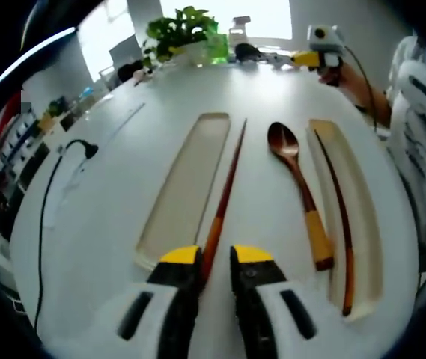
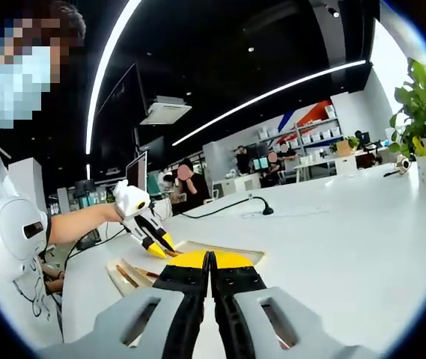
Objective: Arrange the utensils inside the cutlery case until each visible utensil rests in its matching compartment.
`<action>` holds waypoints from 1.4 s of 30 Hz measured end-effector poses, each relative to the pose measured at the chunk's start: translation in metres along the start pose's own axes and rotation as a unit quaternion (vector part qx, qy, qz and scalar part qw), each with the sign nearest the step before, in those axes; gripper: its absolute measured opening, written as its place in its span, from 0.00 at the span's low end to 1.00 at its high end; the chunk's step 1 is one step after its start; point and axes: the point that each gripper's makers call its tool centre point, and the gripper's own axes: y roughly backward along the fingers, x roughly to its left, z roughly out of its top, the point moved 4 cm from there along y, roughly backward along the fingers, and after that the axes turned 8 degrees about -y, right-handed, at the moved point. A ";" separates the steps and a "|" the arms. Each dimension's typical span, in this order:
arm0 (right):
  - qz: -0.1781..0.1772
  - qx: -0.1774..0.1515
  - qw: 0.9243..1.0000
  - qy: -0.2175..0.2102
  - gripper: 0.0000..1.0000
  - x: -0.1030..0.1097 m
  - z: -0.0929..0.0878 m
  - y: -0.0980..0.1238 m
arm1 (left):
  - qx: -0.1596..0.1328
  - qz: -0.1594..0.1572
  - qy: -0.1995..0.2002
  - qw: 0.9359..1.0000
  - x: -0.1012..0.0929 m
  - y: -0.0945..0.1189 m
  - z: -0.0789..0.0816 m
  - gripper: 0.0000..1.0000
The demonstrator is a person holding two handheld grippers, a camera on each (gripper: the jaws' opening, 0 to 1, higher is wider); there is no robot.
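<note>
One chopstick [image 1: 224, 196] between left tongs [image 1: 215, 256].

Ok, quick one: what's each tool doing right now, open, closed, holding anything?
Left tool: jaws nearly shut around the chopstick on the table.
Right tool: closed, holding nothing.

A white table [image 1: 123, 187] carries a black cable [image 1: 48, 217] near its edge. A green plant [image 1: 183, 30] in a white pot stands at the far side. Shelves [image 2: 302, 138] stand behind.
</note>
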 end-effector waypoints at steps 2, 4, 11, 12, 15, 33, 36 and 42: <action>0.000 0.000 1.000 0.000 0.00 0.000 0.000 0.000 | 0.000 -0.002 -0.001 1.000 -0.001 0.000 0.000 0.13; 0.000 0.000 1.000 -0.001 0.00 -0.001 0.000 0.001 | 0.000 -0.003 -0.002 1.000 -0.001 0.000 0.001 0.12; 0.001 0.001 1.000 -0.003 0.00 0.000 -0.003 0.000 | 0.001 -0.009 -0.009 1.000 -0.004 -0.001 0.001 0.07; 0.001 0.001 1.000 -0.003 0.00 0.000 -0.003 0.000 | 0.002 -0.009 -0.008 1.000 -0.004 0.000 0.001 0.07; 0.001 -0.001 1.000 -0.005 0.00 0.000 -0.003 0.001 | 0.008 0.000 -0.031 0.999 -0.004 0.001 0.000 0.07; 0.005 -0.001 1.000 -0.005 0.00 0.005 -0.002 -0.001 | -0.003 0.016 -0.110 0.994 -0.016 0.021 0.014 0.06; 0.006 -0.001 1.000 -0.005 0.00 0.006 -0.001 -0.001 | 0.002 0.023 -0.115 0.993 -0.017 0.025 0.014 0.05; 0.008 -0.002 1.000 -0.002 0.00 0.010 0.000 -0.001 | -0.010 0.028 -0.134 0.991 -0.025 0.033 0.019 0.05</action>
